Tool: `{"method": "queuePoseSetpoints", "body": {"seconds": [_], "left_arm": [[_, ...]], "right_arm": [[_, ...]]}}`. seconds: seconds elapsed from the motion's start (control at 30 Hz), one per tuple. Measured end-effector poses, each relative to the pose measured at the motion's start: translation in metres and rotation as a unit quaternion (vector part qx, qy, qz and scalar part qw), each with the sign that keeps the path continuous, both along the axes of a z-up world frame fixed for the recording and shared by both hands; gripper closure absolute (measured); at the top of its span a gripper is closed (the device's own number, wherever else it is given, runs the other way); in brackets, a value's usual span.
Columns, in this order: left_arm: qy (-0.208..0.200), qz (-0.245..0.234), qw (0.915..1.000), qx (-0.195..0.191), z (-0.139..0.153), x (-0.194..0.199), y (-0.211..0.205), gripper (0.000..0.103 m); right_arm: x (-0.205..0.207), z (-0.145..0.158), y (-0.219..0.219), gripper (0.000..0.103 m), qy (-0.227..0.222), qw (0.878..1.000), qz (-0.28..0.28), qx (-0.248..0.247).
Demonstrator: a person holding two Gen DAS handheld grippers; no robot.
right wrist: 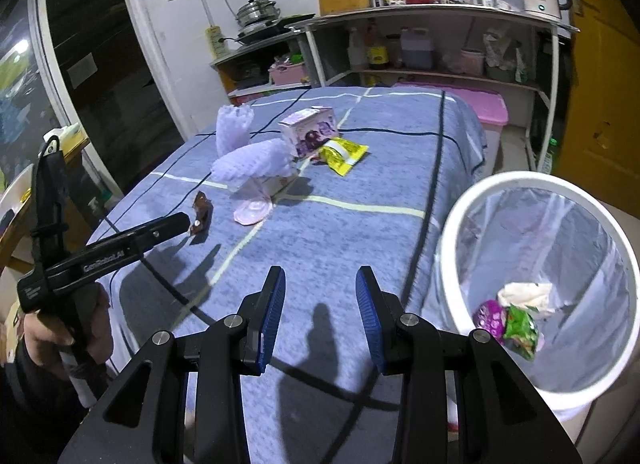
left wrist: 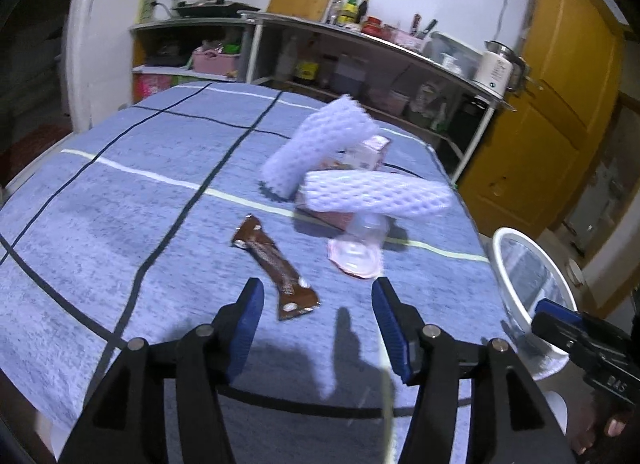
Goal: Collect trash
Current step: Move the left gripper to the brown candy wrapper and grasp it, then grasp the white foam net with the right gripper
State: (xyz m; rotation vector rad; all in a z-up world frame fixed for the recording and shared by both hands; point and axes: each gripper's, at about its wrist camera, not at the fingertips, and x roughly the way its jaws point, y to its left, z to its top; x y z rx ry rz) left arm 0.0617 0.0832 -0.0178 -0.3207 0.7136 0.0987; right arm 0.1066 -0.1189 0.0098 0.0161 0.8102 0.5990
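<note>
left gripper (left wrist: 318, 296) jaws wide and empty above brown wrapper (left wrist: 276, 268), right gripper (right wrist: 320, 288) parted, holding nothing, beside bin (right wrist: 452, 223)

Brown wrapper (left wrist: 276, 268) flat on the cloth, near foam nets (left wrist: 376, 193); bin (right wrist: 452, 223) part-filled.

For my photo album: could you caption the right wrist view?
Open right gripper hovers over blue tablecloth, litter ahead, white bin alongside.

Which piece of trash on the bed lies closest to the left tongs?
The brown wrapper, lying flat just ahead of the open left tongs. The pink lid and white foam nets sit farther back.
</note>
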Motion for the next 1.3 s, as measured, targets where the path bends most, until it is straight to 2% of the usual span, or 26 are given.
{"method": "queuePoseSetpoints", "body": {"seconds": [0.2, 0.23, 0.3, 0.37, 0.5, 0.77, 0.97, 1.17, 1.3], "left_arm": [[0.015, 0.021, 0.9996, -0.011, -0.009, 0.014, 0.01, 0.045], [0.017, 0.023, 0.9995, -0.014, -0.01, 0.016, 0.012, 0.045], [0.019, 0.024, 0.9994, -0.016, -0.012, 0.022, 0.012, 0.045], [0.025, 0.023, 0.9993, -0.014, -0.015, 0.026, 0.012, 0.046], [0.045, 0.019, 0.9988, -0.01, -0.024, 0.031, 0.011, 0.063], [0.041, 0.012, 0.9991, -0.003, -0.025, 0.027, 0.016, 0.074], [0.036, 0.006, 0.9993, -0.005, -0.026, 0.026, 0.02, 0.077], [0.034, 0.003, 0.9994, -0.007, -0.026, 0.025, 0.024, 0.082], [0.034, 0.001, 0.9994, -0.007, -0.026, 0.024, 0.024, 0.082]], "right_arm": [[0.011, 0.005, 0.014, 0.064, -0.011, 1.0, 0.009, 0.002], [0.014, 0.006, 0.016, 0.062, -0.012, 1.0, 0.011, 0.004], [0.019, 0.009, 0.02, 0.052, -0.015, 1.0, 0.014, 0.007], [0.026, 0.012, 0.025, 0.051, -0.02, 1.0, 0.018, 0.009], [0.042, 0.017, 0.041, 0.051, -0.029, 0.999, 0.032, 0.009], [0.075, 0.016, 0.074, 0.051, -0.033, 0.997, 0.069, 0.013], [0.101, 0.006, 0.089, 0.051, -0.014, 0.996, 0.083, 0.013], [0.106, -0.003, 0.097, 0.051, 0.009, 0.995, 0.102, 0.006], [0.099, -0.006, 0.103, 0.069, 0.007, 0.994, 0.106, -0.012]]}}
